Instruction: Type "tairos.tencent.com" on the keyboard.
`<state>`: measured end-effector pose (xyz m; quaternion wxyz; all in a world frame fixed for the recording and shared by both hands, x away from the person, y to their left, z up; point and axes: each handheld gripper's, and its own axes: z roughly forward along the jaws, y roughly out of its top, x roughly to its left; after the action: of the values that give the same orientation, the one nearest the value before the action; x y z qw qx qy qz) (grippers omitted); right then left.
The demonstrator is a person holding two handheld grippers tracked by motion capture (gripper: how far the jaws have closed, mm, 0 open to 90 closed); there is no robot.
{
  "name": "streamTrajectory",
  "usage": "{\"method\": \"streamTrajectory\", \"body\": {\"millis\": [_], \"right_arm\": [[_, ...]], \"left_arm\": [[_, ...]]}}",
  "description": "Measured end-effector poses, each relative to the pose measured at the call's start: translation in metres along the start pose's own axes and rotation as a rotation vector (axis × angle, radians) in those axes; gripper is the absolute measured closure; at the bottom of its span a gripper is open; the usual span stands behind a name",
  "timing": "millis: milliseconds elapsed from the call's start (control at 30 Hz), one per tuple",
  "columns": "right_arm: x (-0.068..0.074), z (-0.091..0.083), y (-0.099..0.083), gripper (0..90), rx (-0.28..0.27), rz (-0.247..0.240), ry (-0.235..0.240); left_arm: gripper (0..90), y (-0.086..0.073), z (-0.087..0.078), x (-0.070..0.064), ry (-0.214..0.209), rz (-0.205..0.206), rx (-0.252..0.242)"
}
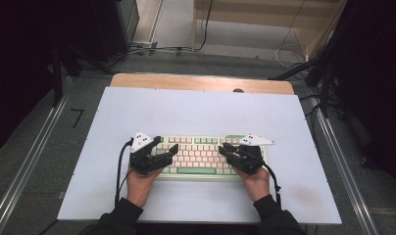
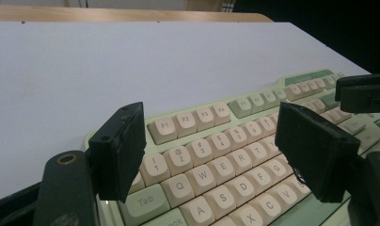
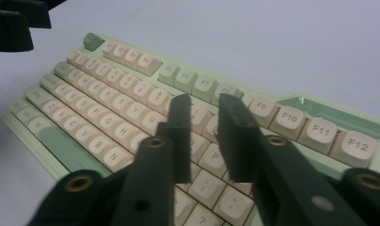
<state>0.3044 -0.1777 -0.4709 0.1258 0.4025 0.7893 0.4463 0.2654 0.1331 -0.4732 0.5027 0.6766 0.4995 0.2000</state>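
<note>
A pale green keyboard (image 1: pixel 198 155) with cream keycaps and a green space bar lies flat near the white table's (image 1: pixel 196 112) front edge.

Keyboard (image 1: pixel 198 156) on the table (image 1: pixel 196 110), centred near its front edge; left gripper (image 1: pixel 169 152) over keyboard's left end, right gripper (image 1: pixel 225 149) over its right.

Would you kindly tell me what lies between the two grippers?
In the high view, only the keyboard's middle keys lie between the left gripper and the right gripper.
</note>
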Motion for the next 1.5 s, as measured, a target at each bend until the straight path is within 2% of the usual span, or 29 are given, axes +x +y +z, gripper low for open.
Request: {"method": "streamTrajectory", "body": {"millis": [100, 600, 833, 1500], "right_arm": [[0.002, 0.004, 0.000, 87.5, 0.014, -0.008, -0.002], [0.008, 0.020, 0.000, 87.7, 0.070, -0.046, -0.006], [0.009, 0.025, 0.000, 87.7, 0.099, -0.047, -0.015], [0.012, 0.028, 0.000, 87.6, 0.122, -0.062, -0.023]], "left_arm": [[25.7, 0.000, 0.000, 0.000, 0.002, 0.002, 0.003], [25.7, -0.001, 0.002, 0.000, 0.006, 0.006, 0.013], [25.7, -0.001, 0.002, -0.001, 0.007, 0.008, 0.015], [25.7, -0.002, 0.003, -0.002, 0.010, 0.013, 0.023]]}}
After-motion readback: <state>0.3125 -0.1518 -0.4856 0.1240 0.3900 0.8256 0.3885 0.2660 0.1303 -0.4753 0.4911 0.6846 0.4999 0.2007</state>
